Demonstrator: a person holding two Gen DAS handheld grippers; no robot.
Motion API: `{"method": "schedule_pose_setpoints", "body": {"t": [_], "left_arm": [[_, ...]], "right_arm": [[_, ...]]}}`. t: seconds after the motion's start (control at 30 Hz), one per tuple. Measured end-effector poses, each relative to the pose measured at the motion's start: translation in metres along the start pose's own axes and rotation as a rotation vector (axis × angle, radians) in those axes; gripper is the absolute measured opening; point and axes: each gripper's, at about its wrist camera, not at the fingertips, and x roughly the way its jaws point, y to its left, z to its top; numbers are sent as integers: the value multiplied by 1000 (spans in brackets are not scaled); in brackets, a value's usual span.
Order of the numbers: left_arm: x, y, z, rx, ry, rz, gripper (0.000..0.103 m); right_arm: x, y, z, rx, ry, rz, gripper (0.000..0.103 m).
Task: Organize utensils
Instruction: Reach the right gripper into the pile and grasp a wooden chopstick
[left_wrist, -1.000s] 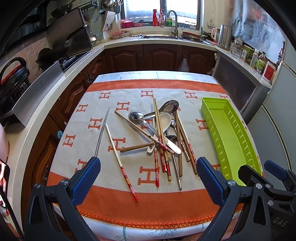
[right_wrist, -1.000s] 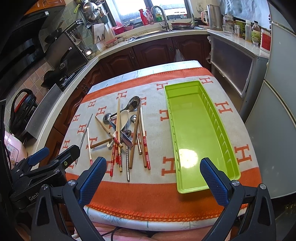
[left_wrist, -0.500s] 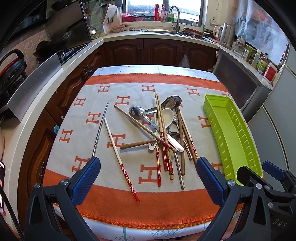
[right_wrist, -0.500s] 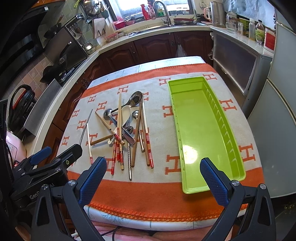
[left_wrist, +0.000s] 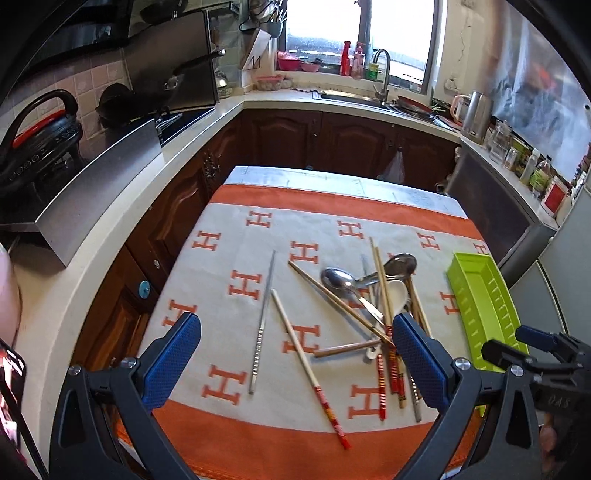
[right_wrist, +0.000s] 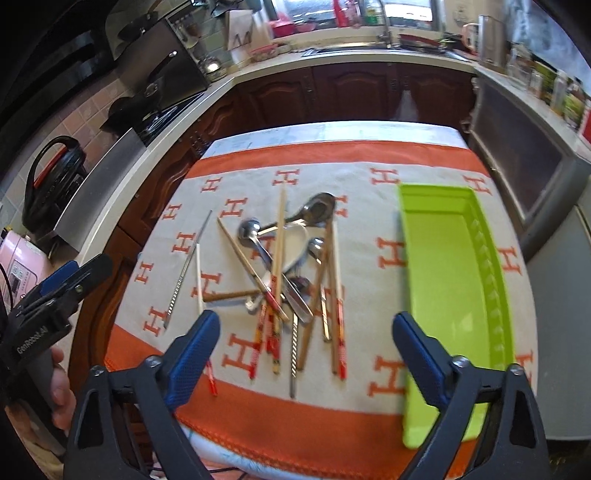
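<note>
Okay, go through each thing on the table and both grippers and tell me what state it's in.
Left gripper: open, holding nothing.
Right gripper: open, holding nothing.
Green tray: empty.
Utensil pile: jumbled, crossing.
Metal chopstick: lying apart from the pile.

The left gripper (right_wrist: 44, 325) body reads "GenRobot.AI"; orange "H" letters pattern the tablecloth (left_wrist: 317, 229) across the table.
</note>
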Motion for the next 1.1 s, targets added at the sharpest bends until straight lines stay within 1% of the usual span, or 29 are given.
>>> {"method": "schedule_pose_setpoints", "body": {"t": [0.03,0.07,0.2,0.27,0.3,0.33,0.37,0.4,0.47,0.53,0.7,0.8,0.9,1.0,1.07,1.1], "left_arm": [[2,8,5,-8,16,-3,102],[5,16,10,-21,32,-8,102],[17,44,25,-59,68,-1,102],[25,52,28,-54,75,6,102],[32,56,29,-48,91,23,102],[39,58,29,-44,106,35,102],[47,61,29,-43,126,38,102],[54,63,27,-41,146,37,102],[76,67,22,-42,212,34,102],[97,71,16,-46,269,6,101],[138,75,1,-48,364,-21,101],[161,78,-7,-72,432,-36,101],[174,80,-9,-81,459,-59,93],[181,76,-11,-57,469,-56,86],[185,74,-12,-46,477,-65,76],[187,73,-12,-44,486,-71,73]], "right_arm": [[3,2,8,-4,9,10,85],[8,4,16,-7,21,21,83],[23,15,44,-15,50,67,81],[35,24,56,-38,66,95,74],[41,29,61,-48,81,110,72],[50,34,67,-57,99,131,67],[60,39,71,-65,122,155,62],[70,44,74,-70,148,175,60],[94,53,80,-75,206,203,56],[118,61,84,-82,249,209,53],[179,77,87,-89,359,208,40],[202,80,85,-92,388,202,38],[218,85,86,-111,392,169,38],[227,90,87,-126,400,158,38],[234,92,87,-130,411,154,32],[234,92,86,-130,417,153,31]]}}
